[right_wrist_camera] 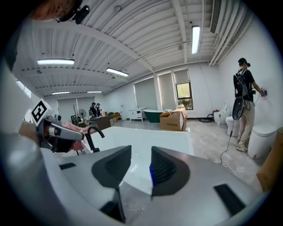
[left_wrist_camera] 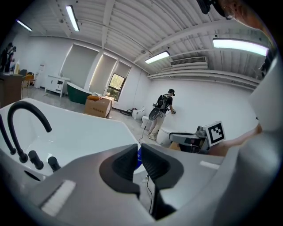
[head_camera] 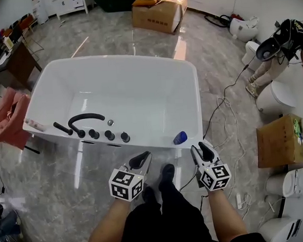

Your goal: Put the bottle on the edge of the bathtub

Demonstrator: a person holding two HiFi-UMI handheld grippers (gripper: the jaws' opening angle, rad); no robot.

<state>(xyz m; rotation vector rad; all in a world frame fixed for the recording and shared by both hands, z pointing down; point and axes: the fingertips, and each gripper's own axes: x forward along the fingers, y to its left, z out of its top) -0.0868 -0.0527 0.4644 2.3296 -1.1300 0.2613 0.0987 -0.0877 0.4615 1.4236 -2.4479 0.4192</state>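
Observation:
A blue bottle [head_camera: 180,137] stands on the near rim of the white bathtub [head_camera: 152,141], towards its right corner. My left gripper [head_camera: 143,157] hovers over the floor just in front of the tub, left of the bottle. Only a narrow gap separates its jaws, and nothing is in it. My right gripper [head_camera: 201,148] hangs open and empty close to the bottle's right. In the left gripper view the bottle [left_wrist_camera: 139,161] shows as a blue sliver beyond the gripper [left_wrist_camera: 138,148]. In the right gripper view the bottle [right_wrist_camera: 151,173] peeks from behind the right jaw of the gripper [right_wrist_camera: 141,152].
A black faucet [head_camera: 83,119] and several black knobs [head_camera: 109,135] sit on the tub's near rim at left. Cables [head_camera: 227,114] trail over the floor at right, near toilets [head_camera: 274,96], a cardboard box [head_camera: 282,141] and a person [head_camera: 279,50]. Pink cloth [head_camera: 4,118] lies at left.

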